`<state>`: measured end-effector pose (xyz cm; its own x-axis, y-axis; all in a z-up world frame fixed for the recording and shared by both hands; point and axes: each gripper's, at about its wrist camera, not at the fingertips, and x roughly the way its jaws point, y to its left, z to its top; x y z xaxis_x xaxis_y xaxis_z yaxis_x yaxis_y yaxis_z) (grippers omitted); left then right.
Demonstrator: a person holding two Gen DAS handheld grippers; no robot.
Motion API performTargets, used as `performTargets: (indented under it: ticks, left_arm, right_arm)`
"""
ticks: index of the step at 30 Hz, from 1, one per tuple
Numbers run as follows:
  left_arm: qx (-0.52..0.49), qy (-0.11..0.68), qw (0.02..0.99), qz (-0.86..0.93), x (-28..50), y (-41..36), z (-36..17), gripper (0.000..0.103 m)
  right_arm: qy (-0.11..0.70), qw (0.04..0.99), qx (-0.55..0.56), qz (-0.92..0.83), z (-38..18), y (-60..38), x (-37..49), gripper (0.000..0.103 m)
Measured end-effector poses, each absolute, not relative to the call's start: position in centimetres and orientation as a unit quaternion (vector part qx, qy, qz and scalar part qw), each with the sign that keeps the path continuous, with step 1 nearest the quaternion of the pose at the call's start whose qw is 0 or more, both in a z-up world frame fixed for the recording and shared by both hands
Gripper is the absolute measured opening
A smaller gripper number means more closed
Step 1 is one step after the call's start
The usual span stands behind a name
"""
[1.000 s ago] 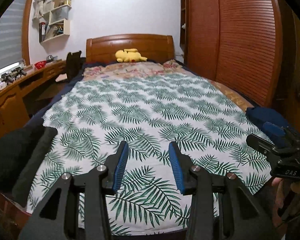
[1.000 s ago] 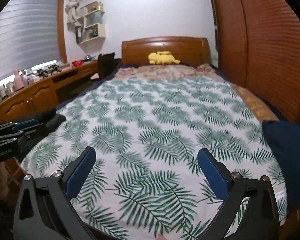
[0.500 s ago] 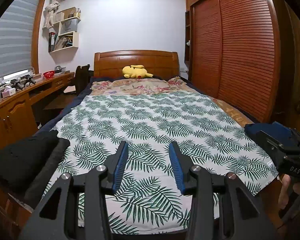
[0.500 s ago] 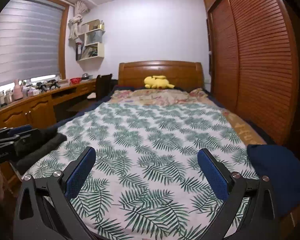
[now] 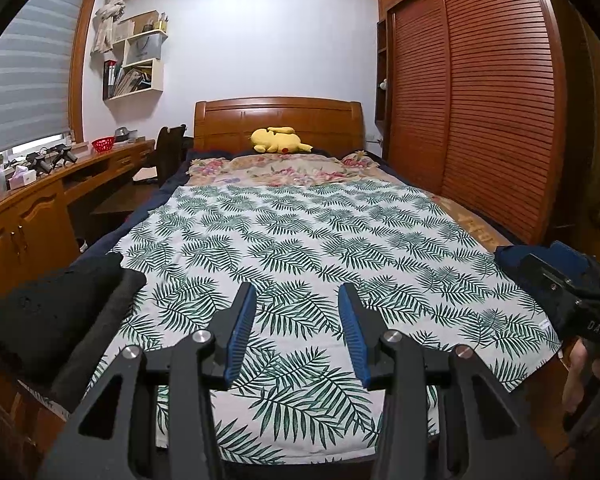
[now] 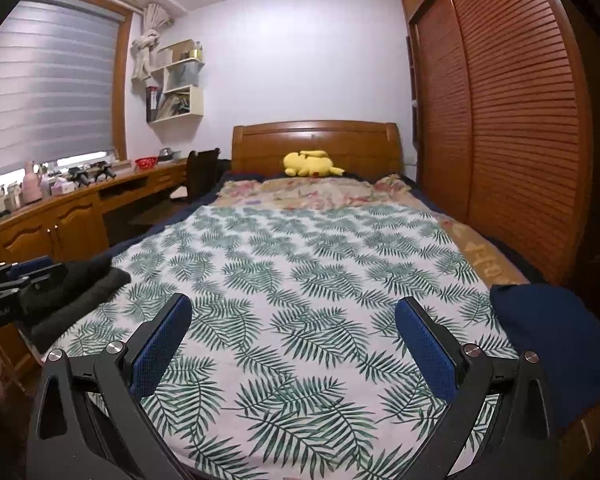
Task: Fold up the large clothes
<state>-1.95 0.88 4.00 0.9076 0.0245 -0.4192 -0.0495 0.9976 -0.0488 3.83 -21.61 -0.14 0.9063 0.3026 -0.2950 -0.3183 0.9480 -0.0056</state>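
both tongs stand apart, empty: left gripper (image 5: 296, 304) narrower, right gripper (image 6: 294, 316) wide. leaf-print cloth (image 5: 300, 248) lies flat across the bed, stretching toward 12 o'clock; black pile (image 5: 56, 312) at 9, navy pile (image 6: 556, 340) at 3.

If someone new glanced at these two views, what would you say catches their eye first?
Most likely the white sheet with green palm leaves, spread flat over most of the bed. Next comes the yellow plush toy lying at the wooden headboard, a bright spot at the far end. Nearer, a dark folded garment sits at the sheet's left corner and a navy one at its right, with both grippers open and empty above the foot of the bed.
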Motion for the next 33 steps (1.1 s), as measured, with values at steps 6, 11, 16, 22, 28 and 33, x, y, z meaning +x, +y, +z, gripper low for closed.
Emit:
performTargets:
  ticks: [6,11,16,22,28,33]
  left_arm:
    - [-0.028,0.213,0.976,0.019,-2.07,0.56,3.98,0.042]
    - [-0.029,0.214,0.976,0.019,-2.24,0.54,3.93,0.042]
    - [-0.028,0.212,0.977,0.018,-2.31,0.5,3.91,0.042]
    - [-0.027,0.212,0.977,0.016,-2.42,0.26,3.87,0.042]
    - [-0.027,0.211,0.977,0.016,-2.42,0.24,3.87,0.043]
    - [-0.026,0.211,0.977,0.017,-2.43,0.19,3.88,0.043]
  right_arm:
    - [0.147,0.975,-0.025,0.162,-0.2,-21.74,3.68,0.103]
    - [0.147,0.976,-0.025,0.162,-0.21,-21.72,3.67,0.103]
    - [0.147,0.975,-0.025,0.162,-0.21,-21.75,3.69,0.103]
    - [0.147,0.975,-0.025,0.162,-0.21,-21.79,3.69,0.103]
    - [0.146,0.976,-0.024,0.162,-0.2,-21.81,3.62,0.103]
    - [0.146,0.976,-0.025,0.162,-0.21,-21.81,3.62,0.103]
